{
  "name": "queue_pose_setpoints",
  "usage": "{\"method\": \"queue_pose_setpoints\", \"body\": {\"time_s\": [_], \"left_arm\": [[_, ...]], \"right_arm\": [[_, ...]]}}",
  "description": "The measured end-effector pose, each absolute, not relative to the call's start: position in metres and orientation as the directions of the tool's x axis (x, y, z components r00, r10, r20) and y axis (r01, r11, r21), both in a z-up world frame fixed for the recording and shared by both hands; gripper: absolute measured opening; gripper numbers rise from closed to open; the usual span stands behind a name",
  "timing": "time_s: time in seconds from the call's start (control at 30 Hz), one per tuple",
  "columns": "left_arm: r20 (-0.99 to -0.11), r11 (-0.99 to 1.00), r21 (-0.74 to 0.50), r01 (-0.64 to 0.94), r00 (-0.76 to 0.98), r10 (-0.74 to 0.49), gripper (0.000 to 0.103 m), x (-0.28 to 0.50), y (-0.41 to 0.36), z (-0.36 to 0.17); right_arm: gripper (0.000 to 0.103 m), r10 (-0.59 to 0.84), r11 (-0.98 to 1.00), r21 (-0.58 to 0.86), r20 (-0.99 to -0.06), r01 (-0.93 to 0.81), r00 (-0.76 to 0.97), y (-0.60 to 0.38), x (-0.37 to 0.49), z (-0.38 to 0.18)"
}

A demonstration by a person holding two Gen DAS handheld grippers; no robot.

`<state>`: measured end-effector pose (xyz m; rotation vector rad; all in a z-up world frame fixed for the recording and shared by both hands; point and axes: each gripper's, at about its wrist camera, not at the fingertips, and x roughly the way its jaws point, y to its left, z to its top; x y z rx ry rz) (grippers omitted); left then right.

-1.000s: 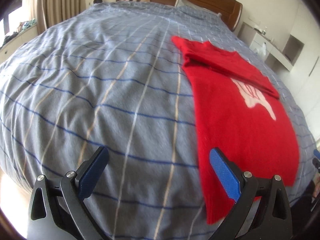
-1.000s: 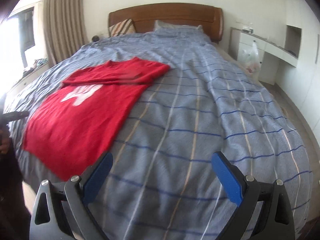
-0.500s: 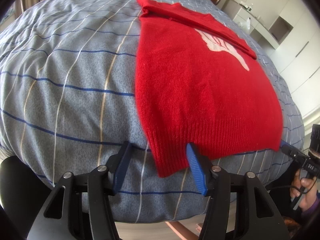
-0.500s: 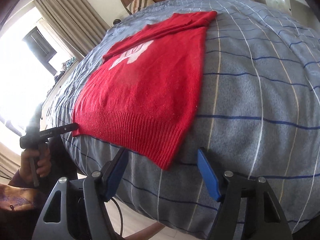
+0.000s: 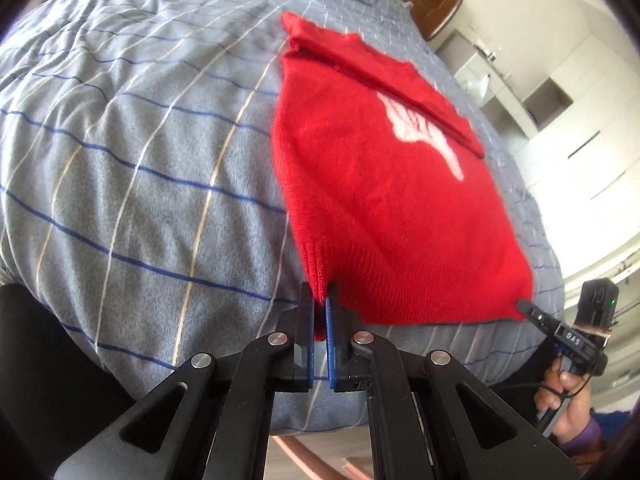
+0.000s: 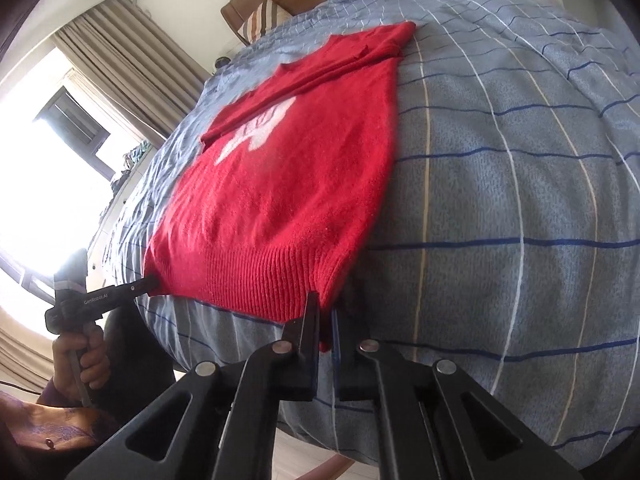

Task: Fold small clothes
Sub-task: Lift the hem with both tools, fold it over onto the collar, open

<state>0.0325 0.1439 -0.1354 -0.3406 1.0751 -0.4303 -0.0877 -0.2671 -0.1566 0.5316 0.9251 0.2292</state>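
A red knit sweater (image 5: 380,200) with a white print lies flat on the bed, its sleeves folded across the top; it also shows in the right wrist view (image 6: 280,184). My left gripper (image 5: 319,300) is shut on the sweater's left hem corner at the bed's near edge. My right gripper (image 6: 325,312) is shut on the right hem corner. Each gripper shows in the other's view, the right one (image 5: 528,309) and the left one (image 6: 148,282), at its corner of the ribbed hem.
The bed (image 5: 140,160) has a grey-blue checked cover and a wooden headboard (image 6: 256,4) with a striped pillow (image 6: 260,20). White cabinets (image 5: 560,120) stand to the right, curtains and a bright window (image 6: 80,120) to the left. The floor lies below the bed's edge.
Both grippers moved down to the sweater's hem and closed, from wide open a second ago to clamped on the two hem corners now.
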Motion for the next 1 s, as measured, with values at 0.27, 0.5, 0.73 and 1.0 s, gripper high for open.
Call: {"method": "queue_pose_setpoints", "body": {"time_s": [0.27, 0.5, 0.73, 1.0], "left_arm": [[-0.623, 0.837, -0.504, 0.211, 0.583, -0.522, 0.003, 0.112, 0.146, -0.073], [-0.653, 0.886, -0.445, 0.132, 0.629, -0.422, 0.003, 0.257, 0.087, -0.068], [-0.75, 0.949, -0.31, 0.059, 0.599, -0.283, 0.005, 0.351, 0.026, -0.112], [-0.744, 0.968, -0.25, 0.012, 0.637, -0.2, 0.084, 0.344, 0.036, -0.098]], "right_arm": [[0.005, 0.387, 0.843, 0.537, -0.565, -0.031, 0.728, -0.301, -0.014, -0.095], [0.005, 0.324, 0.857, 0.515, -0.547, 0.006, 0.772, -0.334, 0.136, -0.078], [0.005, 0.278, 0.856, 0.505, -0.628, 0.108, 0.727, -0.355, 0.256, -0.111], [0.036, 0.229, 0.859, 0.489, -0.631, 0.15, 0.742, -0.37, 0.249, -0.117]]}}
